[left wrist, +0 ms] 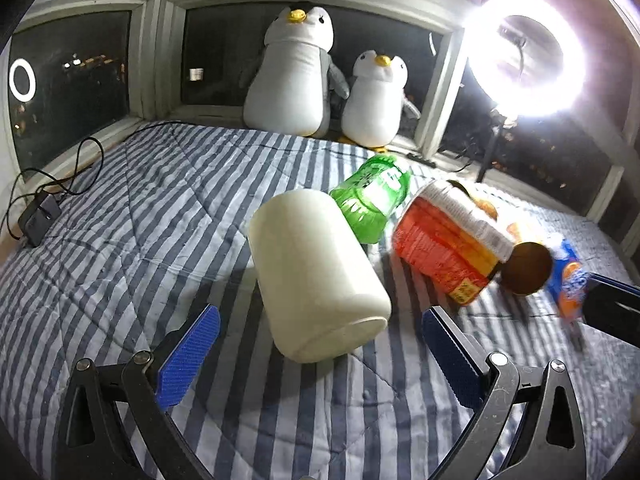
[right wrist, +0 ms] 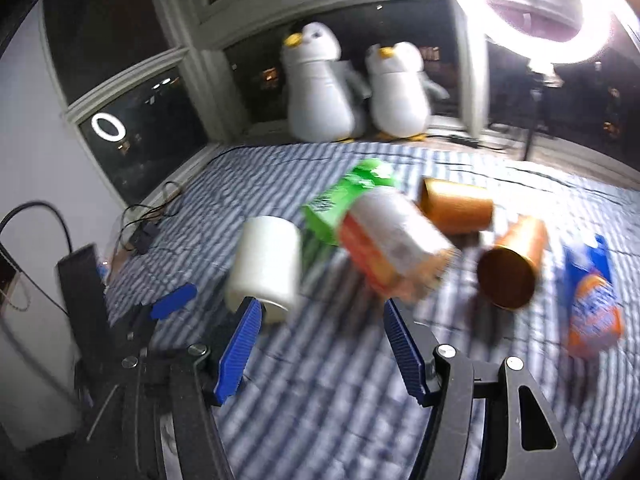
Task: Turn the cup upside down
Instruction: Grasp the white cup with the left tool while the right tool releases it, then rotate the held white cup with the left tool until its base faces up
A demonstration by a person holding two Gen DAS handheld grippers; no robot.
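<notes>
On the striped quilt (left wrist: 120,240), which covered the whole working surface, the objects lay close together near the centre. The two toy penguins (left wrist: 296,76) sat well back against the window and played no part. The ring light (left wrist: 524,56) glared at the right and washed out detail near it.

The white cup (left wrist: 316,276) lay on its side, one flat end toward the left gripper (left wrist: 320,356); which end was the mouth could not be told. The orange jar (left wrist: 448,240) lay just beside it on the right, and the green bottle (left wrist: 372,196) lay just behind, possibly touching. A brown cup (left wrist: 526,268) and a blue-and-orange can (left wrist: 568,276) lay further right.

The left gripper stood wide, its blue pads (left wrist: 188,360) on either side of the cup's near end and apart from it. The right gripper (right wrist: 320,348) also stood wide and held nothing; its view was blurred.

Probable faults from this position:
- The cup was round and on soft cloth, so a one-sided contact would likely roll it away.
- The right-hand pad had little room beside the jar and could push it.
- A grip near the end could let the cup slip or tilt during turning.
- The soft quilt might let the upturned cup topple.
</notes>
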